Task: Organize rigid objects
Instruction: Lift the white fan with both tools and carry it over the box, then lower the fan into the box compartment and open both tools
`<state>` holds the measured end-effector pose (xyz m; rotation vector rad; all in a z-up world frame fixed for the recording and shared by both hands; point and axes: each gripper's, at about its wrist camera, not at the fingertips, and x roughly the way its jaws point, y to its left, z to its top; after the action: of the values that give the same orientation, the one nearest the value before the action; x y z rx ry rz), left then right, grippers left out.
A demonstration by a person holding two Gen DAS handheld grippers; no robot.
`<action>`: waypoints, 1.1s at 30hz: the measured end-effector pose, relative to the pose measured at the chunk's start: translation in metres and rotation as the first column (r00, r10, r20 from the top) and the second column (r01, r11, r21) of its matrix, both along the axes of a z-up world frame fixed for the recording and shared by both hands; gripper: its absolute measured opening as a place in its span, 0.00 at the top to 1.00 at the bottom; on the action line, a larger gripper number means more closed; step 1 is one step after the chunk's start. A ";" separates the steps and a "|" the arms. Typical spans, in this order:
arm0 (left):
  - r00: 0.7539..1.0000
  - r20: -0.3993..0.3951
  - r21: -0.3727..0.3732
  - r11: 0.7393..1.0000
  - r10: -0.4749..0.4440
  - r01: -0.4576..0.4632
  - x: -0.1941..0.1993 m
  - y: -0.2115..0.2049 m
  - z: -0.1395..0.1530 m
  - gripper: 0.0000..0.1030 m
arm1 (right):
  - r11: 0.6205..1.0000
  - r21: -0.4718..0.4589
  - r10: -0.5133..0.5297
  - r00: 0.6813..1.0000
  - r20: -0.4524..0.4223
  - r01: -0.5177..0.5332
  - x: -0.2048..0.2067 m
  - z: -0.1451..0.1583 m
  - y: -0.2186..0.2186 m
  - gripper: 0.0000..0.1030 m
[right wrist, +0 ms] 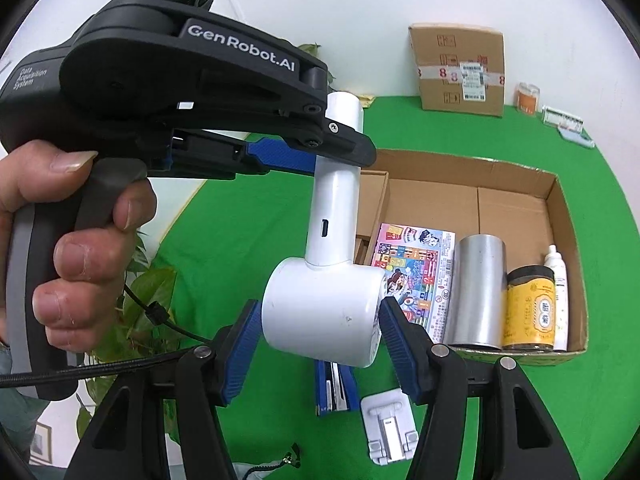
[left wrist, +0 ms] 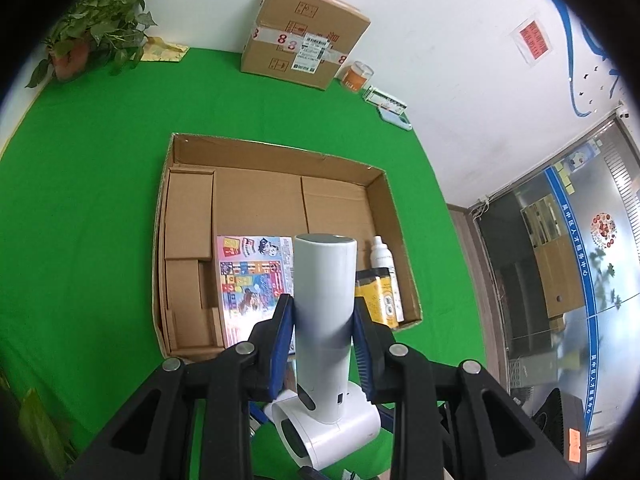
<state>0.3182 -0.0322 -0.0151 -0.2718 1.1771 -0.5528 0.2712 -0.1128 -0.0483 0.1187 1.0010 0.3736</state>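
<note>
A white T-shaped handheld device point(right wrist: 320, 304) hangs in the air above the green cloth, held by both grippers. My left gripper point(left wrist: 323, 312) is shut on its upright handle point(left wrist: 324, 276); in the right wrist view the left gripper point(right wrist: 344, 152) reaches in from the upper left. My right gripper point(right wrist: 320, 312) is shut on the round head, a blue pad at each end. Behind it lies the open cardboard tray point(left wrist: 276, 152), which holds a colourful pack point(right wrist: 416, 272), a metal cylinder point(right wrist: 478, 288), a yellow jar point(right wrist: 530, 308) and a white spray bottle point(right wrist: 558, 288).
A person's hand point(right wrist: 80, 240) grips the left tool. Below the device lie a blue stapler point(right wrist: 334, 388) and a white folding stand point(right wrist: 390, 428). At the back wall stand a taped carton point(left wrist: 304, 36), an orange container point(left wrist: 356, 76) and a potted plant point(left wrist: 92, 32).
</note>
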 end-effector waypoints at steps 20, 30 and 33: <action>0.982 -0.188 0.066 0.997 -0.015 0.028 0.103 0.022 -0.107 0.74 | 0.986 0.136 -0.048 0.952 -0.301 0.092 0.137 -0.133 0.018 0.44; 0.959 -0.284 0.087 0.996 -0.010 0.036 0.131 0.037 -0.162 0.74 | 0.974 0.171 -0.063 0.904 -0.423 0.148 0.174 -0.194 0.038 0.43; 0.945 -0.327 0.059 0.998 0.006 0.014 0.134 0.045 -0.170 0.74 | 0.972 0.173 -0.065 0.894 -0.443 0.157 0.179 -0.198 0.040 0.42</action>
<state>0.4520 0.0124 -0.1850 -0.3173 1.5148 -0.4855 0.4500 -0.0723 -0.2466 0.4623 1.3905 0.3507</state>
